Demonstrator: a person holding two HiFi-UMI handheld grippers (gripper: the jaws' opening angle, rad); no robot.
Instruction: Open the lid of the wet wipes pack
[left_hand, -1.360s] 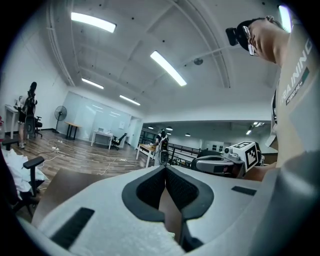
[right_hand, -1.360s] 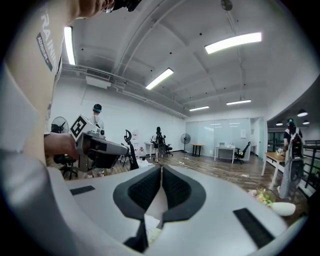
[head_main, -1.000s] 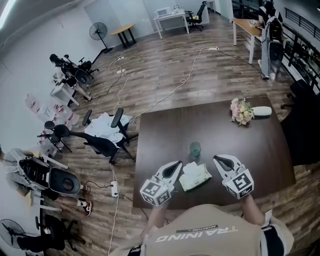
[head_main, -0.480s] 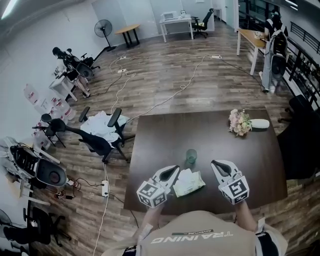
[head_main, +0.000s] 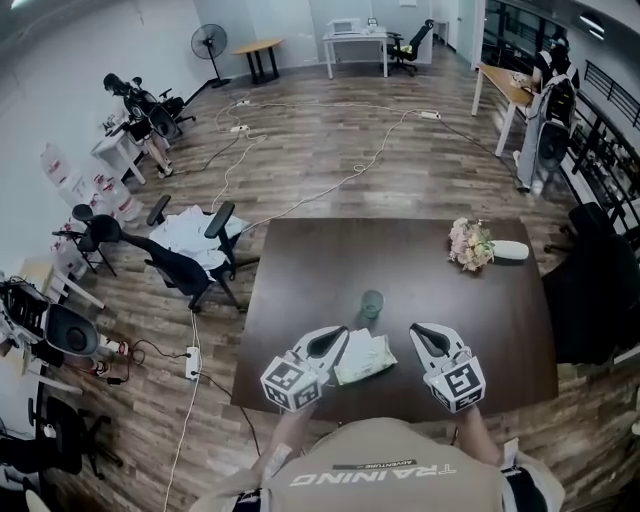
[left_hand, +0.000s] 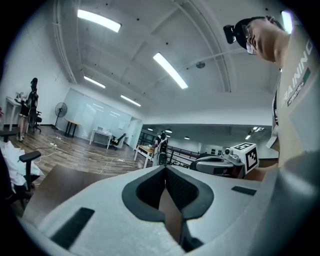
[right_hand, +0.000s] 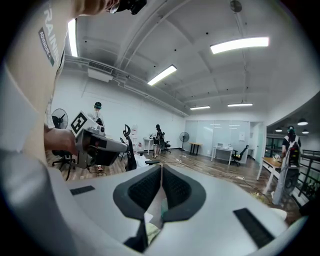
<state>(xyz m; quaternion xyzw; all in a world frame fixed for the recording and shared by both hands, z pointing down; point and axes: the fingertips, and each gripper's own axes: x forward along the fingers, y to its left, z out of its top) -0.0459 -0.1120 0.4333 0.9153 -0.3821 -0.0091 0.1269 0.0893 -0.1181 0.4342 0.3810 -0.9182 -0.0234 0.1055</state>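
At the near edge of the table (head_main: 300, 262), the wet wipes pack (head_main: 366, 358) lies between the left gripper (head_main: 337, 337) and right gripper (head_main: 421, 334), both clenched on nothing, so the lid apparently is not yet opened.

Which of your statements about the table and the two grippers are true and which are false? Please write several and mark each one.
1. The wet wipes pack lies on the table between the left gripper and the right gripper. True.
2. The jaws of both grippers stand wide apart. False: both pairs are closed together, with nothing between them.
3. A green cup stands on the table just beyond the pack. True.
4. The bouquet lies at the near left corner of the table. False: it lies toward the far right side.
5. The right gripper grips the pack. False: it is apart from the pack, to its right.
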